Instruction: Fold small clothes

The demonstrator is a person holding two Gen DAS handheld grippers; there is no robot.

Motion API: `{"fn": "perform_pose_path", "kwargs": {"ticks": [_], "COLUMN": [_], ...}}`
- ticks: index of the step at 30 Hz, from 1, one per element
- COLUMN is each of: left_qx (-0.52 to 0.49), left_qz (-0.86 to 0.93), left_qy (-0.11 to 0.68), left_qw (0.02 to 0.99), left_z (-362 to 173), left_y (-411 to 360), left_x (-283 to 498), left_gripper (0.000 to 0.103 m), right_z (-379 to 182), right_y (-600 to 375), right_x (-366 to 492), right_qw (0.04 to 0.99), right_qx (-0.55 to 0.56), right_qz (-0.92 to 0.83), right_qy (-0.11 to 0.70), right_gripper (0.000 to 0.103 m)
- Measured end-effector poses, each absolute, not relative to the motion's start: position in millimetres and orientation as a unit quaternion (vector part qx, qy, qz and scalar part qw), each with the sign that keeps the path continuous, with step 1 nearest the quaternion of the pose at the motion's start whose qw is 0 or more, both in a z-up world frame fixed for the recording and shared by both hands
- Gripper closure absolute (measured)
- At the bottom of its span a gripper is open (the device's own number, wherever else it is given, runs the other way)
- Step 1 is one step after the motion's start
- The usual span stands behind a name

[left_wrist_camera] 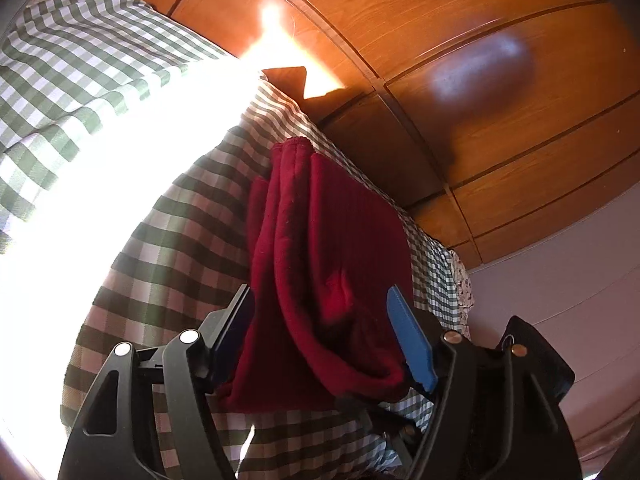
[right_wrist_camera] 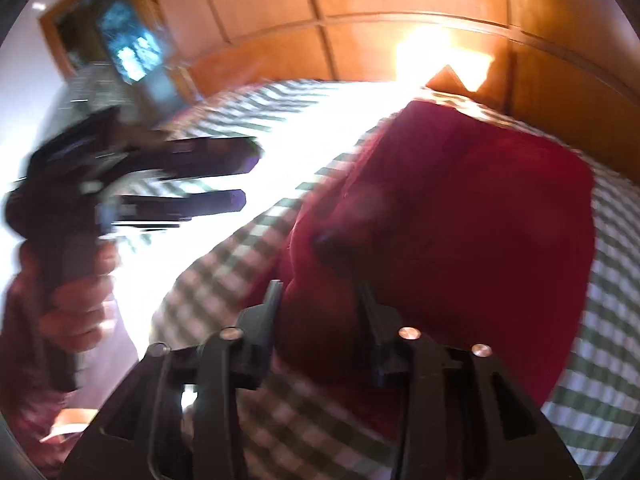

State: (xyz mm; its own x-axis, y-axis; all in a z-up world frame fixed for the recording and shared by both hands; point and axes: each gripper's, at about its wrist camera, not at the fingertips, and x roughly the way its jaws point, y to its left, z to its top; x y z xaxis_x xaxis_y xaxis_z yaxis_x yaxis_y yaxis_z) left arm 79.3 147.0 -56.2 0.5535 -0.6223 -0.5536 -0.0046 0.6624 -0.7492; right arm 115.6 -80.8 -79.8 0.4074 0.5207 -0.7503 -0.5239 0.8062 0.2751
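Red knit garment (left_wrist_camera: 320, 264) lies bunched on checked bed (left_wrist_camera: 168, 240), soft, floppy, light; left claw (left_wrist_camera: 320, 332) wide open astride it; right claw (right_wrist_camera: 320, 300) parted, grip unclear; pinch hem edge

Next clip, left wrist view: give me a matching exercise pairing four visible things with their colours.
Things:
1. garment
2. bedspread
3. wall panels
4. finger pads

Colours:
A. blue
B. orange-brown wood
C. dark red
D. green-and-white check

Pairs: 1-C, 2-D, 3-B, 4-A
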Motion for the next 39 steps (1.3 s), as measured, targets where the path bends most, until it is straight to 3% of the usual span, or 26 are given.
{"fn": "perform_pose_path", "kwargs": {"ticks": [2, 12, 17, 22, 27, 30, 31, 32, 33, 34, 36, 39], "left_qx": [-0.364, -0.314, -0.254, -0.232, -0.215, -0.215, -0.202, -0.187, -0.16, -0.137, -0.11, -0.077], "left_qz": [-0.205, -0.208, -0.183, -0.165, -0.114, -0.102, -0.091, -0.077, -0.047, -0.032, -0.028, -0.016], "left_qy": [0.44, 0.51, 0.521, 0.49, 0.512, 0.49, 0.485, 0.481, 0.473, 0.462, 0.444, 0.429], "left_qw": [0.795, 0.774, 0.794, 0.824, 0.824, 0.839, 0.846, 0.853, 0.865, 0.876, 0.889, 0.9], "left_z": [-54, -60, -57, -40, -80, -79, -74, -70, -62, -55, -42, -31], "left_y": [142, 96, 68, 74, 81, 78, 73, 72, 66, 61, 53, 43], "left_x": [84, 114, 120, 106, 90, 86, 86, 85, 85, 86, 87, 95], "left_gripper": [0.032, 0.032, 0.083, 0.087, 0.086, 0.08, 0.075, 0.057, 0.049, 0.044, 0.045, 0.042], "right_z": [-74, -58, -63, -66, -112, -111, -110, -107, -105, -100, -93, -75], "right_y": [-89, -184, -213, -184, -145, -140, -141, -143, -143, -145, -152, -166], "right_x": [104, 39, 35, 53, 52, 48, 48, 48, 48, 49, 51, 53], "right_qw": [0.838, 0.864, 0.881, 0.878, 0.865, 0.872, 0.872, 0.871, 0.87, 0.868, 0.861, 0.866], "right_qx": [0.014, 0.055, 0.073, 0.057, -0.017, -0.033, -0.031, -0.029, -0.032, -0.033, -0.011, 0.013], "right_qz": [0.329, 0.272, 0.225, 0.247, 0.239, 0.229, 0.228, 0.228, 0.23, 0.235, 0.252, 0.254], "right_qy": [0.436, 0.42, 0.411, 0.406, 0.442, 0.432, 0.432, 0.434, 0.435, 0.437, 0.441, 0.431], "right_gripper": [0.04, 0.04, 0.041, 0.054, 0.056, 0.056, 0.056, 0.056, 0.056, 0.055, 0.04, 0.04]}}
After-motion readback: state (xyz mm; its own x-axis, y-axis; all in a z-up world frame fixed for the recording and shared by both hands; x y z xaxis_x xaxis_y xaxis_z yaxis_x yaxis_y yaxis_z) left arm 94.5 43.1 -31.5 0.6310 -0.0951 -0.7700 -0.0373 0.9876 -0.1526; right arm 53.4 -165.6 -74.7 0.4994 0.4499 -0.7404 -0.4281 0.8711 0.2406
